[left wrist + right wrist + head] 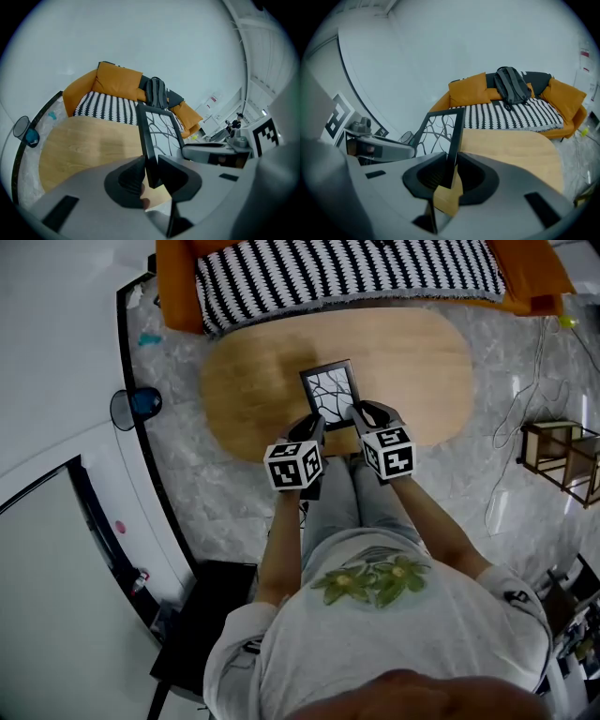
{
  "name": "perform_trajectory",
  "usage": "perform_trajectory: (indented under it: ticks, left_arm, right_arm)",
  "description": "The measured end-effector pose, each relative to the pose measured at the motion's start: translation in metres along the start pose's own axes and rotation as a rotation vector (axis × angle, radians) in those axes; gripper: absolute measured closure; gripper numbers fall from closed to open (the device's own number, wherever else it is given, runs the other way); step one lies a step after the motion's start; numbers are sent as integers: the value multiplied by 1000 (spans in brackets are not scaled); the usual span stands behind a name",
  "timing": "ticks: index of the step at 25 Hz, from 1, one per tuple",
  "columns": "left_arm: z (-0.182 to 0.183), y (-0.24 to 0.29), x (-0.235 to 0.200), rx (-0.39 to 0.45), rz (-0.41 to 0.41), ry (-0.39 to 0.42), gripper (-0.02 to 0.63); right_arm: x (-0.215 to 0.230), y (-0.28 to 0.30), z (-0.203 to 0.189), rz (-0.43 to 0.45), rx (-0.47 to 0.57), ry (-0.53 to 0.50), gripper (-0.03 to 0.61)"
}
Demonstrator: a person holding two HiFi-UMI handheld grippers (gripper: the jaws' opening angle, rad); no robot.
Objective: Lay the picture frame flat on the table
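Evidently the left gripper [150, 165] and right gripper [451, 164] each pinch a picture frame [329, 390] edge, keeping it steady.

Oval wooden bench [253, 381] on marbled floor [187, 484]. Black frame [330, 393] near bench's front edge, branch print. Left gripper [315, 425] at frame's lower left corner, right gripper [360, 414] at lower right. Orange sofa [173, 277], striped cover [347, 273], beyond.
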State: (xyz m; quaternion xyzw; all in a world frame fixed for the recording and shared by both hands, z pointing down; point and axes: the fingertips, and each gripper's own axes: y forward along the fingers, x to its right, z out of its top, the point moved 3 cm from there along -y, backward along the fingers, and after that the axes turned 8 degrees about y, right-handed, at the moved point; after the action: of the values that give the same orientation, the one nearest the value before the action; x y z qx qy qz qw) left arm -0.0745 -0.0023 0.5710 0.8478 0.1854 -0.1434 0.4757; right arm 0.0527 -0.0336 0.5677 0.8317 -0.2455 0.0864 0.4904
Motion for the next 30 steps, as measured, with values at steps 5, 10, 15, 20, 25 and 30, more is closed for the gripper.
perform_trajectory:
  ticks: [5, 10, 15, 20, 25, 30]
  left_arm:
    - [-13, 13, -7, 4, 4, -12, 516]
    - [-24, 20, -12, 1, 3, -24, 515]
    - [-34, 31, -17, -9, -3, -17, 515]
    - [-37, 44, -25, -12, -5, 3, 515]
    - [-42, 58, -33, -22, -15, 6, 514]
    - [-51, 72, -39, -36, -18, -5, 514]
  right_arm:
    - [7, 14, -11, 7, -4, -12, 495]
    - [10, 22, -20, 8, -8, -13, 495]
    - [16, 33, -31, 12, -13, -12, 495]
    - [23, 47, -36, 12, -6, -2, 495]
    - [30, 62, -41, 16, -12, -1, 495]
    - [38, 74, -50, 15, -25, -3, 495]
